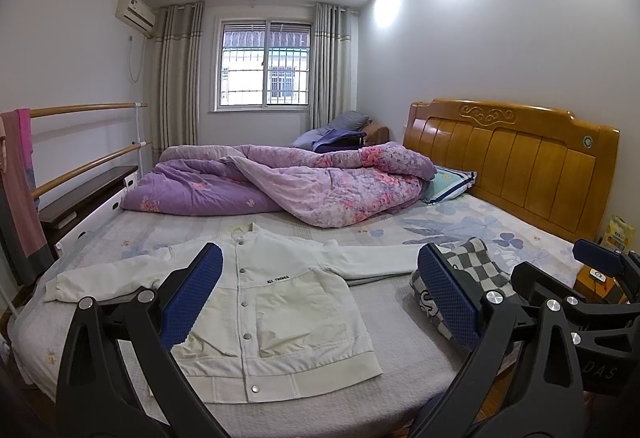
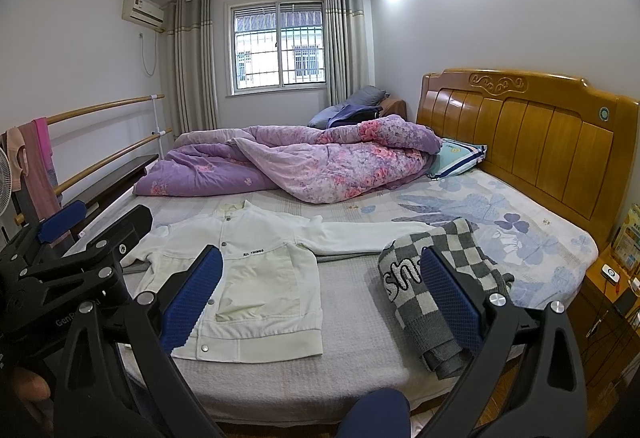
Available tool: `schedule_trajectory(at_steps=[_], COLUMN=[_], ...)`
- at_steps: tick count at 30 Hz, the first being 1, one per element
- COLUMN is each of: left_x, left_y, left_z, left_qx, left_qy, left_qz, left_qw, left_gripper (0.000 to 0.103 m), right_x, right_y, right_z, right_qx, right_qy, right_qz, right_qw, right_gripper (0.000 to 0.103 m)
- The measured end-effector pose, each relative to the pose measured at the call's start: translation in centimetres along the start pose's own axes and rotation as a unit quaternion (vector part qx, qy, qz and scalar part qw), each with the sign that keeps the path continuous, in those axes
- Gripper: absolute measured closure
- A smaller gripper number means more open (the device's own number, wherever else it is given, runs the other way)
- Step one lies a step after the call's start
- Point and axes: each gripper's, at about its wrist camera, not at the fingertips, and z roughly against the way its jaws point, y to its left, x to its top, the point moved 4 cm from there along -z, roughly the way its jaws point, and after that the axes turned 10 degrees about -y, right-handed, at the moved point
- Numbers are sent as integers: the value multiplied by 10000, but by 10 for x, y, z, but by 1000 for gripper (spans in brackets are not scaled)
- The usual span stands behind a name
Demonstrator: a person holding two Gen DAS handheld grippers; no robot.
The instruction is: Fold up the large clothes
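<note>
A white snap-front jacket (image 1: 280, 302) (image 2: 256, 270) lies flat and face up on the bed, collar toward the quilt, sleeves spread left and right. Its right sleeve reaches a folded grey-and-white checkered knit (image 1: 476, 270) (image 2: 440, 278). My left gripper (image 1: 320, 250) hovers open over the jacket's body, blue pads wide apart, holding nothing. My right gripper (image 2: 320, 252) is open too, between the jacket's hem side and the knit, also holding nothing. Each gripper shows at the edge of the other's view.
A bunched purple floral quilt (image 1: 280, 178) and a pillow (image 1: 448, 182) fill the far half of the bed. The wooden headboard (image 1: 512, 158) stands right, with a bedside table (image 2: 612, 286) beyond. Wooden rails (image 1: 84, 110) with hung cloths line the left.
</note>
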Motion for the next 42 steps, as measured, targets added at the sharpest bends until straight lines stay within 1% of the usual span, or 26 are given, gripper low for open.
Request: schedule_trajectory(at_steps=[28, 42], left_x=[-3, -4], left_y=[-3, -7], left_z=[2, 4], left_qx=[84, 194], left_qy=[-22, -99], left_qz=[-11, -93], left_qw=[10000, 9997], left_gripper=[5, 5], right_x=[-2, -3], right_y=[3, 5], right_z=[1, 1], right_qx=[4, 2], right_qy=[8, 14], right_qz=[-12, -3], right_qw=[10000, 10000], right_gripper=[8, 8])
